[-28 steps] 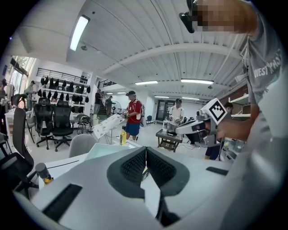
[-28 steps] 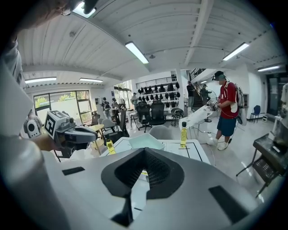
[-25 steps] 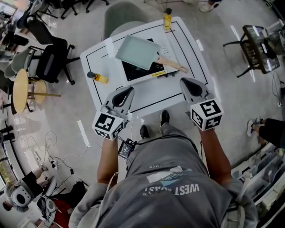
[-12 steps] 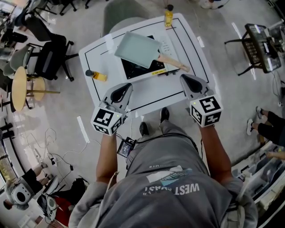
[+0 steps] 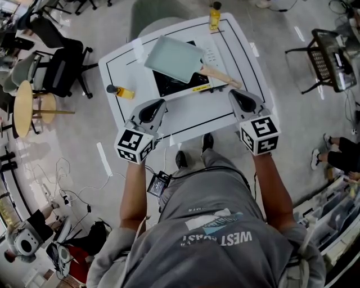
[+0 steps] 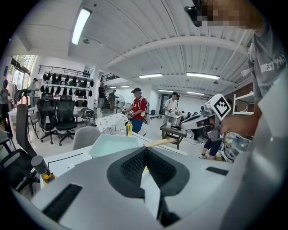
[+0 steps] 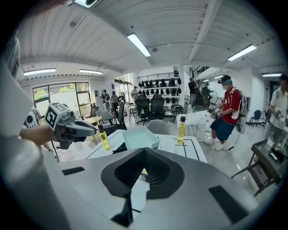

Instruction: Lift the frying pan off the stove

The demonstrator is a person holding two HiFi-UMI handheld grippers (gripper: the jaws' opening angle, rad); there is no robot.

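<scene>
Grey plastic with black ribbed pads, the left gripper [image 5: 161, 102] has its jaws pressed together with nothing between them. The right gripper [image 5: 231, 93], of the same build, is likewise closed and empty. Both hang over the near part of the white rectangular table [image 5: 115, 67], well apart from each other, tips pointing away from the person. Beyond and between them the pale green square frying pan [image 5: 172, 56] rests on the flat black stove [image 5: 177, 85] near the table's middle. Its light wooden handle [image 5: 221, 76] juts toward the right gripper, near its tip but not touching. A small yellow bottle with a black cap [image 5: 121, 92] stands left of the stove. A taller yellow bottle [image 5: 214, 14] stands at the table's far edge.
</scene>
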